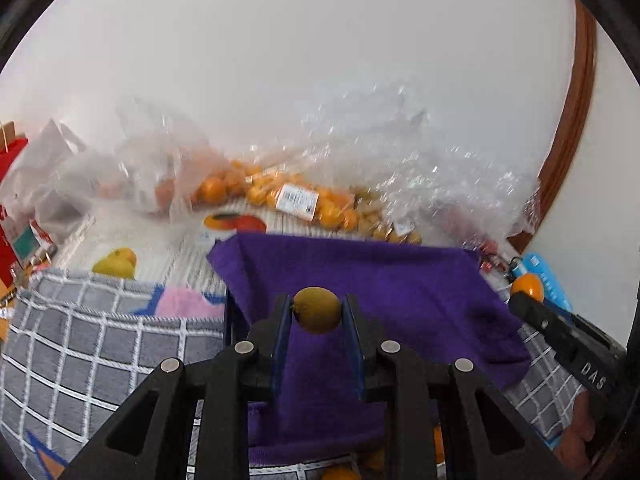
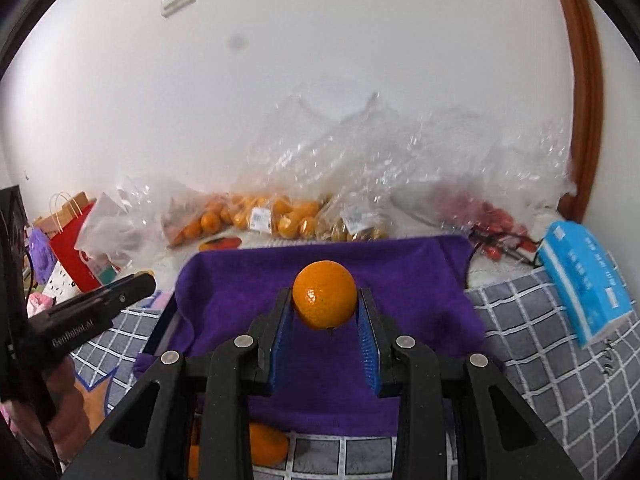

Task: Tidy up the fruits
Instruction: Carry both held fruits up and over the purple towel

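Note:
My left gripper (image 1: 317, 310) is shut on a small brown-green kiwi-like fruit (image 1: 317, 309), held above a purple cloth (image 1: 400, 280) that covers a box. My right gripper (image 2: 325, 300) is shut on an orange (image 2: 325, 294) above the same purple cloth (image 2: 320, 264). The right gripper with its orange (image 1: 527, 286) also shows at the right of the left wrist view. The left gripper's body (image 2: 100, 308) shows at the left of the right wrist view. More oranges (image 2: 266, 444) lie below the cloth, partly hidden by my fingers.
Clear plastic bags of oranges (image 1: 296, 196) and small fruits lie against the white wall. A bag of red fruits (image 2: 492, 216) is at the right. A blue tissue pack (image 2: 584, 284) lies on the grey checked blanket (image 2: 560, 360). Paper bags (image 2: 72, 240) stand at the left.

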{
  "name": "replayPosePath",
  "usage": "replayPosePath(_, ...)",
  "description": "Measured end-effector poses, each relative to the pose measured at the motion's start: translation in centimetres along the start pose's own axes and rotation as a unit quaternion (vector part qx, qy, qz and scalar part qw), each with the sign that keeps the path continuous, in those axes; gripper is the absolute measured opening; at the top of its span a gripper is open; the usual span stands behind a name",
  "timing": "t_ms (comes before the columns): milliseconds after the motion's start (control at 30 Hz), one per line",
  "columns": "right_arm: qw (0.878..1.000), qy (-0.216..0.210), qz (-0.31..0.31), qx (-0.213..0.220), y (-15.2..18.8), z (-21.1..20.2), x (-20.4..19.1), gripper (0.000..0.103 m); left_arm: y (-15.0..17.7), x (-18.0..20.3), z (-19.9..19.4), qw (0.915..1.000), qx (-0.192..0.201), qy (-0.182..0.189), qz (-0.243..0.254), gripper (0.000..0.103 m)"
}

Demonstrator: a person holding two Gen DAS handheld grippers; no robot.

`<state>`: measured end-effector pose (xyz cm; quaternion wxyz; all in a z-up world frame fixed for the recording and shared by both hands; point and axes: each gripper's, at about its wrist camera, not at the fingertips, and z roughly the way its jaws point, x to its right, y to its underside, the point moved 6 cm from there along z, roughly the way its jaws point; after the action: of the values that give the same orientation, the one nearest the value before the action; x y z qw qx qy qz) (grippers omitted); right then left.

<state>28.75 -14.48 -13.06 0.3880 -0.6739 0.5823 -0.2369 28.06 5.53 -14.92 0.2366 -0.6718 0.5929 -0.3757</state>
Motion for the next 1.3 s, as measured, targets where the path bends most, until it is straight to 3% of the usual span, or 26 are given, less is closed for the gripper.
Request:
replayPosePath(233, 0.999, 0.012, 0.024, -0.036, 2.2, 2.9, 2.7, 0.032, 1.5, -0.3, 1.8, 0.9998, -0.016, 0.011, -0.007, 0.024)
replayPosePath(367, 0.999, 0.025, 0.037, -0.024, 1.9, 2.5, 4.3, 0.032, 1.8, -0.5, 2.2, 0.9999, -0.010, -0.007, -0.002, 0.024)
replayPosePath(567, 0.997, 0.041, 0.058, -0.023, 2.0, 2.4, 6.1, 0.032, 1.7, -0.4, 2.0, 0.9998, -0.005, 0.015, -0.008, 0.024)
replayPosePath(967, 0.997, 0.044, 0.044, -0.051, 3.4, 4.4, 5.2, 0.032, 2.7, 0.4, 3.2, 0.9980, -0.054, 0.032, -0.004, 0.024)
replayPosePath(1300, 0.996, 0.045, 0.025, -0.070, 4.4, 5.4, 4.2, 0.032, 4.2, 1.6, 4.2, 0.9942, -0.099, 0.023, 0.034, 0.024)
